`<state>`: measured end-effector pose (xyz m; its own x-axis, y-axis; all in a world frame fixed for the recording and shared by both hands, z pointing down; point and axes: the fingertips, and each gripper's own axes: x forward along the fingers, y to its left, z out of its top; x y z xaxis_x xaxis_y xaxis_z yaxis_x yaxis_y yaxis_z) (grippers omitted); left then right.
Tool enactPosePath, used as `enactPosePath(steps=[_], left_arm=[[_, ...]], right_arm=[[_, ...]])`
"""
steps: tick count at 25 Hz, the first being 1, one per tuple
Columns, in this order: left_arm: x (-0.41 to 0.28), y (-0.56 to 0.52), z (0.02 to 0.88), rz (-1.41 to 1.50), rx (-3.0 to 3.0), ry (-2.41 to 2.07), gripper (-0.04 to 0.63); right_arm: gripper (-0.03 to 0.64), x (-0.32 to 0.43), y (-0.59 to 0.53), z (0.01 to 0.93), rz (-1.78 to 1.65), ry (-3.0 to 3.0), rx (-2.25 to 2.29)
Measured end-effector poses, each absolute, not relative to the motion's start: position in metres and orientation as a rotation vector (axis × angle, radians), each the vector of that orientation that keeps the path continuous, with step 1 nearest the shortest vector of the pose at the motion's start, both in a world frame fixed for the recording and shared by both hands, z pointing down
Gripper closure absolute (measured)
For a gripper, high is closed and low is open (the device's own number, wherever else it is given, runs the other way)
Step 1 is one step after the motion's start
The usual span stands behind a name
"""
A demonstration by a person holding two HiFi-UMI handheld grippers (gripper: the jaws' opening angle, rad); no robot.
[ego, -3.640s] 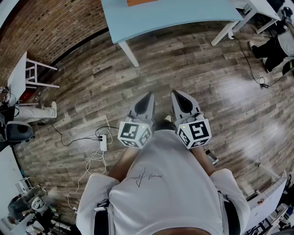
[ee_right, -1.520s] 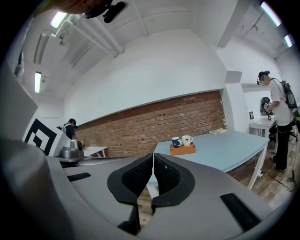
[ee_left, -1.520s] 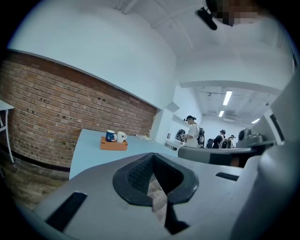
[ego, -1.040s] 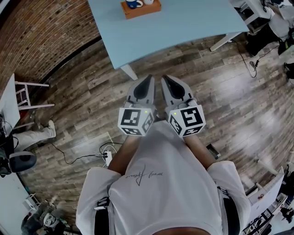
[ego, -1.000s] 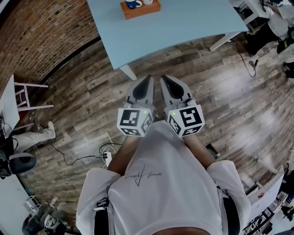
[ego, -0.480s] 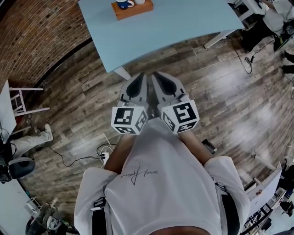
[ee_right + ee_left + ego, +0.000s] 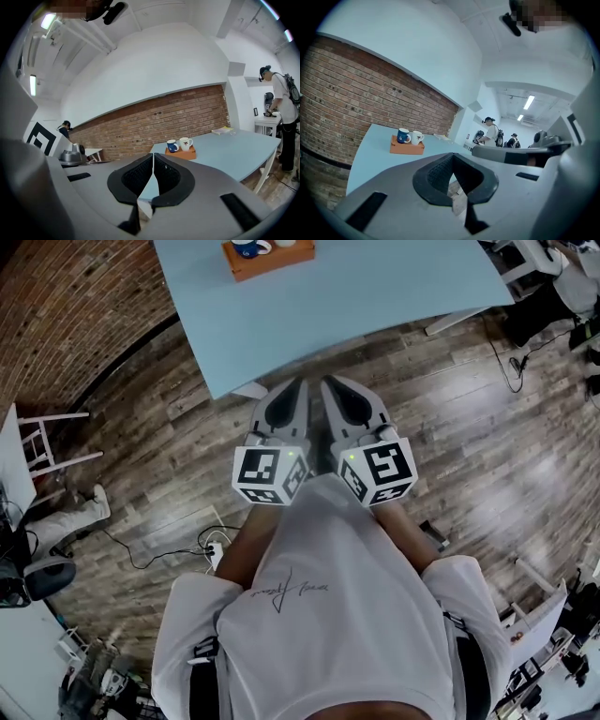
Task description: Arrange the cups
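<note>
With the left tool (image 7: pixel 452 157) and right tool (image 7: pixel 153 157) both closed and empty, well short of the orange tray (image 7: pixel 180 153) on the desk (image 7: pixel 225 150), the blue cup (image 7: pixel 172 146) and white cup (image 7: pixel 186 143) atop it look like rigid, slick, breakable ceramic, best pinched across the rim wall.

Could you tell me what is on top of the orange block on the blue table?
A dark blue mug and a white mug stand side by side on the flat orange block. Their insides and the block's surface beneath them are hidden.

Brick wall (image 7: pixel 75 306); plank floor (image 7: pixel 487 456); blue table (image 7: pixel 375 287)
</note>
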<state>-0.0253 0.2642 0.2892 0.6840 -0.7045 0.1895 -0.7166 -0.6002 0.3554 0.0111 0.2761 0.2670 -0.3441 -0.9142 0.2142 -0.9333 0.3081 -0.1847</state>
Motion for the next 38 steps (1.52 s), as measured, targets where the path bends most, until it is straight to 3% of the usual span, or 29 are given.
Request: enactPosePath(steps=[18,38], left_arm=[[0.054,0.172,0.269,0.04,2.486,-1.279,0.588],[0.061,0.11,0.267,0.021,2.425,-1.336,0.588]], right_arm=[[0.595,0.106,0.19,0.264,0.476,-2.572,1.64],[0.595,0.113,0.123,0.26,0.476,-2.639,1.526]])
